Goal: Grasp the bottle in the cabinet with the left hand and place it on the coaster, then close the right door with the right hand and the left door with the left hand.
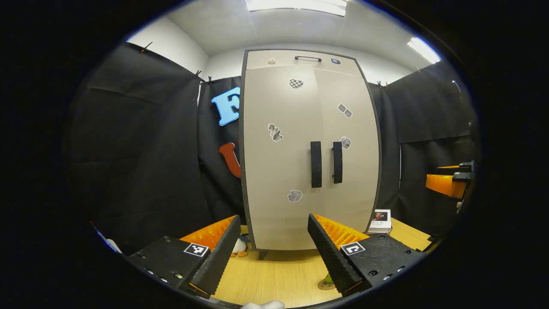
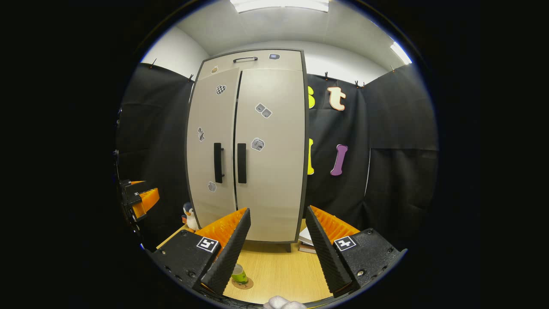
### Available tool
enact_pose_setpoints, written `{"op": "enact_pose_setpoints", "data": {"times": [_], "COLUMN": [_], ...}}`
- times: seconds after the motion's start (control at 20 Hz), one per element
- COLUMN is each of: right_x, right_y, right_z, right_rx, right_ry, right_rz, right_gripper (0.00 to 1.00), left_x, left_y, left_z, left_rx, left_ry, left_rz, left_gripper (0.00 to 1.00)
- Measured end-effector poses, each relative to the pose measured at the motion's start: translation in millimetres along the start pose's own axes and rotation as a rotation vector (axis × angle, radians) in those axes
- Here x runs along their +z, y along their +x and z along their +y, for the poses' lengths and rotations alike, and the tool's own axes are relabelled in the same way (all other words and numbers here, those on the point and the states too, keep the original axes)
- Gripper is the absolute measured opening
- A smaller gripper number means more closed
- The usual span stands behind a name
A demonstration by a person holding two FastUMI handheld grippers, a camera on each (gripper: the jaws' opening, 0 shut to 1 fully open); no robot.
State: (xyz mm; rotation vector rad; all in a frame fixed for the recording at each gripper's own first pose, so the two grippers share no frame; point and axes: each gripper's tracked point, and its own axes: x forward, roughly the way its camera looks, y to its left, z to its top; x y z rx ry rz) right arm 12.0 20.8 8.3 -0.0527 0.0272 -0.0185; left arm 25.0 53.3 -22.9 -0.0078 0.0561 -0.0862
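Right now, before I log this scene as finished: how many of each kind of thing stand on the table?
Cabinet: 1
Bottle: 1
Coaster: 1
Penguin toy: 1
Books: 2 stacked, as far as I can tell
Total: 6

Black cloth walls [image 1: 141, 141], white ceiling [image 2: 279, 30] with strip lights, wooden tabletop [image 2: 279, 274].

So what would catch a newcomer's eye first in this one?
The tall cabinet in the middle, both doors shut and dotted with stickers, its two dark handles side by side at the seam. Below it, the green bottle stands on the coaster on the wooden table, framed by the open right gripper.
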Motion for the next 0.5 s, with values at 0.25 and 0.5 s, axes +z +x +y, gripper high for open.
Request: {"op": "enact_pose_setpoints", "data": {"times": [0.25, 0.5], "right_x": [-0.7, -2.8], "right_y": [2.4, 3.0], "right_z": [-1.0, -2.5], "right_rx": [0.008, 0.017], "right_ry": [-0.007, -0.001], "right_rz": [0.0, 0.004], "right_gripper": [0.8, 0.8], "left_x": [-2.1, -3.0], "left_y": [-2.0, -4.7], "left_z": [-2.5, -6.3], "left_rx": [0.003, 0.008], "left_ry": [0.011, 0.019], "left_rz": [0.007, 0.011], "left_gripper": [0.95, 0.96]}}
